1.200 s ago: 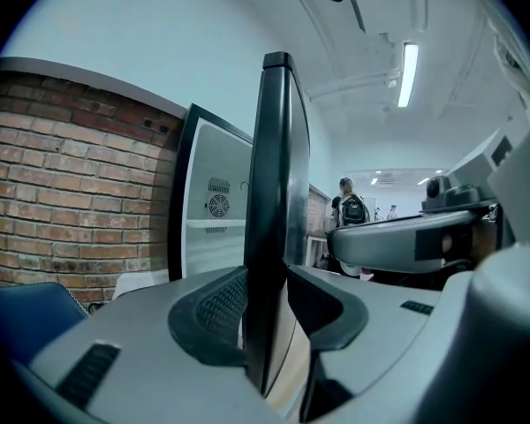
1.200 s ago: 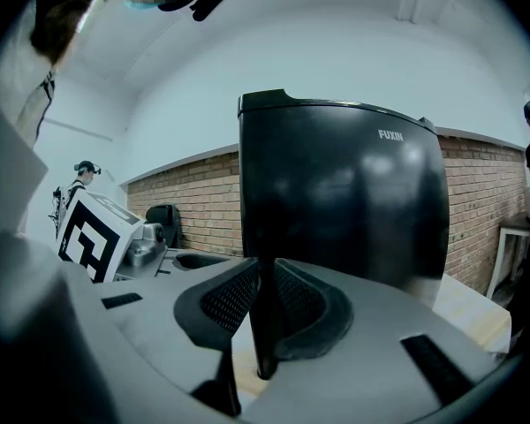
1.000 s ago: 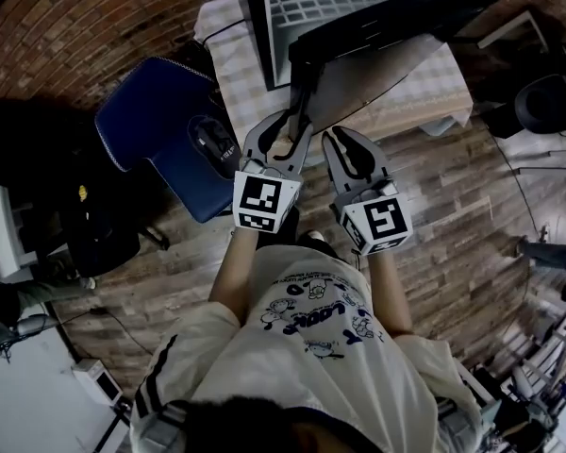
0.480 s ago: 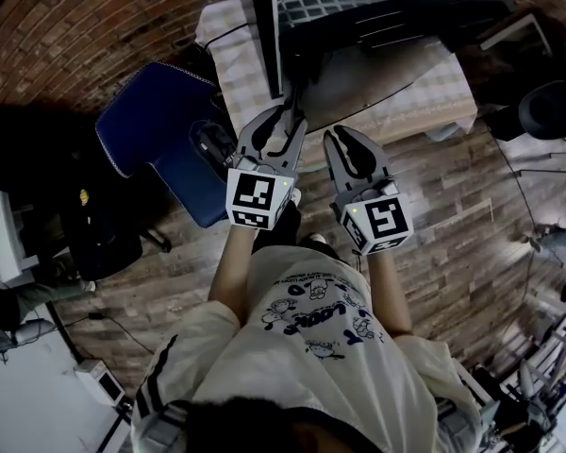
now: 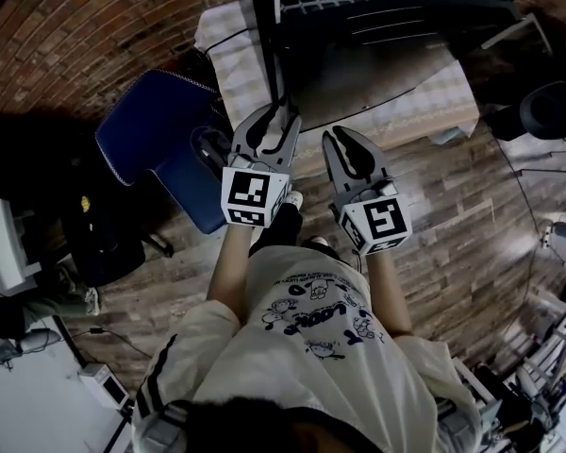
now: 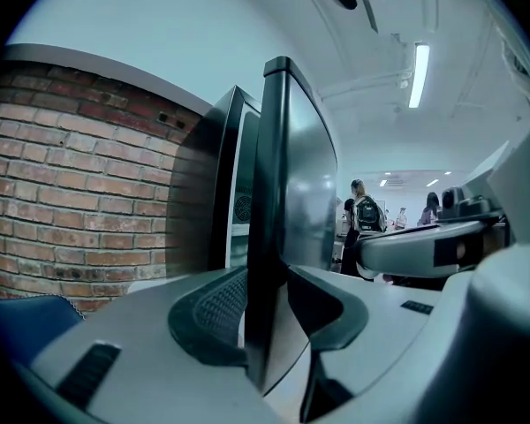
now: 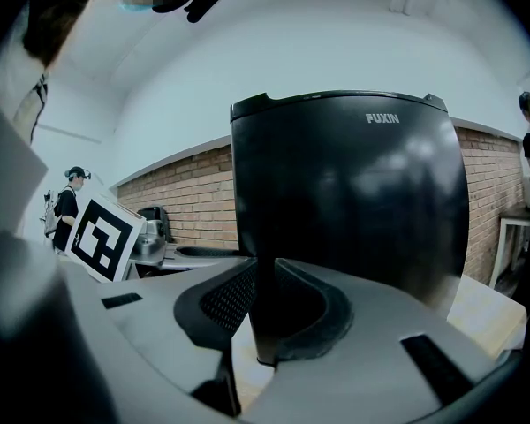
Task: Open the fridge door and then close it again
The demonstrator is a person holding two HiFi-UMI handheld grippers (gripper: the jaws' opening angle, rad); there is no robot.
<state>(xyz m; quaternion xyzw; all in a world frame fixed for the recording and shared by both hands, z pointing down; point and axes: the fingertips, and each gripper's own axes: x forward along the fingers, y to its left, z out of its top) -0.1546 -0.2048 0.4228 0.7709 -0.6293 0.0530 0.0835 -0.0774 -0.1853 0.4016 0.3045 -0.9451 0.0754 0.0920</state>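
We have the glossy black fridge door (image 6: pixel 287 193) standing only a little ajar from the dark fridge cabinet (image 6: pixel 234 184). The cabinet sits on the desk with the pale checked cloth (image 5: pixel 234 64), beside the red brick wall (image 6: pixel 62 210). Our left gripper (image 5: pixel 285 113) has its fingers (image 6: pixel 210 312) clamped on the door's free edge, one ribbed pad on the inner face and the other on the outer. Our right gripper (image 5: pixel 344 138) has its fingers together with nothing held. Their tips are close in front of the door's shiny face, but we cannot tell whether they touch it.

With so narrow a gap, we judge the step in hand to be the closing swing. To do it well, we should let the left hand follow the door's arc round its hinge rather than push straight, so the pads don't twist or slip on the thin edge. The inner finger must come out of the gap before the door meets the cabinet, or it will be pinched and the seal won't seat. We would open the left fingers near the end and finish with a gentle press, perhaps from the right fingers on the front. It should be firm enough to seat the seal without shoving the fridge across the cloth.
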